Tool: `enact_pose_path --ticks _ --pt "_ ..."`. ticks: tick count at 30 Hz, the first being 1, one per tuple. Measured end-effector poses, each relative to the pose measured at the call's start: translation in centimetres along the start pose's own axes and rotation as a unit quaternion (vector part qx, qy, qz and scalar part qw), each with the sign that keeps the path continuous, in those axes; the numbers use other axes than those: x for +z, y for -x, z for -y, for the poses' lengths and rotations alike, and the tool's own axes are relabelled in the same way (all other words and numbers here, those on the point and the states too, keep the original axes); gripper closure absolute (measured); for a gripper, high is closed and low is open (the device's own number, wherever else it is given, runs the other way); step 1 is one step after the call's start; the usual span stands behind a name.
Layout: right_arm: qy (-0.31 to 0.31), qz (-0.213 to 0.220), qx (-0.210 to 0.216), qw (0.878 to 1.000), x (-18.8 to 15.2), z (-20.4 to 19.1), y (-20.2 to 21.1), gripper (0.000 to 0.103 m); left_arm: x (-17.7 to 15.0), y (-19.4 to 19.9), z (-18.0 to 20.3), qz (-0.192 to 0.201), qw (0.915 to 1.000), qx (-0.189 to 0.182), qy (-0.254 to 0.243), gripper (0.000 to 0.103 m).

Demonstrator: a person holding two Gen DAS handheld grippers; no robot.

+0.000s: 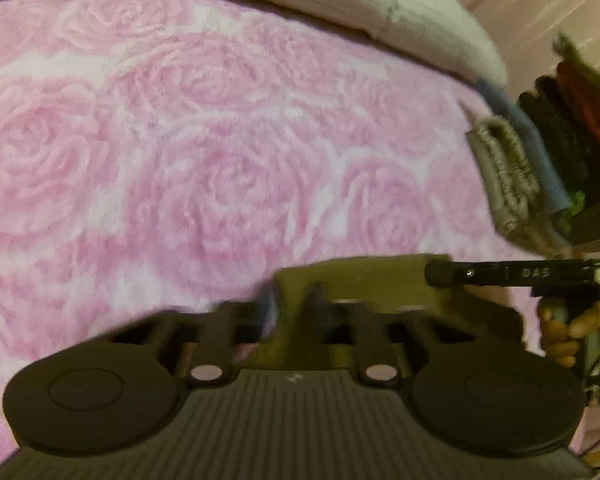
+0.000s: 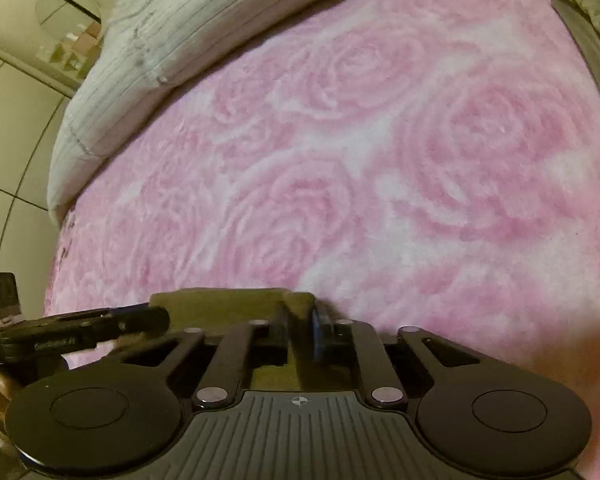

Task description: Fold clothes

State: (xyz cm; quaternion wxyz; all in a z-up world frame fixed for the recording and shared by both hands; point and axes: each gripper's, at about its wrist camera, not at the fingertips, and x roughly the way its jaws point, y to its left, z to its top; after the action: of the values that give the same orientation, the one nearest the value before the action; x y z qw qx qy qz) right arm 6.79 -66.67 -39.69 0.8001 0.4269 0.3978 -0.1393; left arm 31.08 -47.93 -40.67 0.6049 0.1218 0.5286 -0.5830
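An olive-green garment (image 1: 372, 276) lies on the pink rose-patterned blanket (image 1: 180, 140) just in front of both grippers. In the left wrist view my left gripper (image 1: 294, 304) is shut on a fold of its edge. My right gripper (image 1: 436, 274) comes in from the right, held by a hand (image 1: 560, 328), with its tip on the same cloth. In the right wrist view my right gripper (image 2: 304, 316) is shut on the raised corner of the olive garment (image 2: 220, 300). My left gripper (image 2: 160, 316) lies close on the left, over the cloth. Most of the garment is hidden under the gripper bodies.
A pale ribbed quilt (image 1: 420, 12) runs along the far side of the blanket (image 2: 380, 140) and shows again as the quilt (image 2: 140, 60). A woven basket (image 1: 504, 168) with dark and red clothes (image 1: 572, 120) stands at the right. Tiled floor (image 2: 12, 120) lies beyond the bed's left edge. More olive fabric (image 2: 588, 4) sits at the top right.
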Motion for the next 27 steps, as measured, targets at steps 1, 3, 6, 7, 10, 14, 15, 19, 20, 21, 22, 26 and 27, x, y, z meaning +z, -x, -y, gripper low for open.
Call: enact_pose_path --ticks 1,3,6,7,10,14,15,19,20,21,22,26,27 --pt "0.01 0.013 0.001 1.0 -0.3 -0.1 0.5 0.095 -0.1 0.3 -0.1 0.008 0.9999 -0.011 -0.005 0.098" --pt "0.043 0.046 0.003 0.998 -1.5 -0.9 1.8 0.096 -0.7 1.2 0.1 0.032 0.9988 -0.027 -0.026 0.098" --pt "0.111 0.106 0.003 0.988 -4.3 -2.8 4.9 0.096 -3.4 4.3 2.2 0.098 0.9894 -0.035 -0.101 0.098" --pt "0.142 0.122 -0.002 0.982 -5.8 -3.6 6.2 0.096 -4.9 5.5 3.1 0.112 0.9845 -0.036 -0.13 0.098" --pt "0.239 0.121 -0.047 0.962 -11.3 -5.4 8.4 0.095 -10.2 7.8 5.4 0.105 0.9736 -0.028 -0.201 0.097" --pt "0.276 -0.002 -0.137 0.951 -16.9 -5.7 7.8 0.094 -16.6 8.7 6.3 0.026 0.9693 0.024 -0.243 0.093" --pt "0.276 -0.012 -0.15 0.949 -17.6 -5.7 8.0 0.094 -16.8 9.3 6.2 0.029 0.9721 0.029 -0.231 0.093" --pt "0.236 0.064 -0.146 0.959 -16.2 -6.9 10.6 0.03 -15.4 11.8 6.4 0.082 0.9786 0.055 -0.181 0.089" --pt "0.228 0.092 -0.137 0.96 -15.3 -7.3 10.7 0.023 -14.3 11.6 6.9 0.101 0.9753 0.066 -0.185 0.085" --pt "0.22 0.118 -0.127 0.96 -14.3 -7.7 10.7 0.023 -13.2 11.4 7.4 0.118 0.9714 0.077 -0.191 0.082" --pt "0.214 0.131 -0.126 0.96 -13.4 -8.0 10.1 0.023 -12.2 10.7 7.9 0.129 0.9684 0.083 -0.197 0.074" --pt "0.218 0.136 -0.145 0.955 -11.6 -8.2 5.9 0.023 -10.0 7.0 8.5 0.131 0.9573 0.115 -0.231 0.067" --pt "0.229 0.116 -0.165 0.952 -11.9 -7.6 4.4 0.023 -10.3 5.7 7.8 0.113 0.9556 0.136 -0.235 0.067"
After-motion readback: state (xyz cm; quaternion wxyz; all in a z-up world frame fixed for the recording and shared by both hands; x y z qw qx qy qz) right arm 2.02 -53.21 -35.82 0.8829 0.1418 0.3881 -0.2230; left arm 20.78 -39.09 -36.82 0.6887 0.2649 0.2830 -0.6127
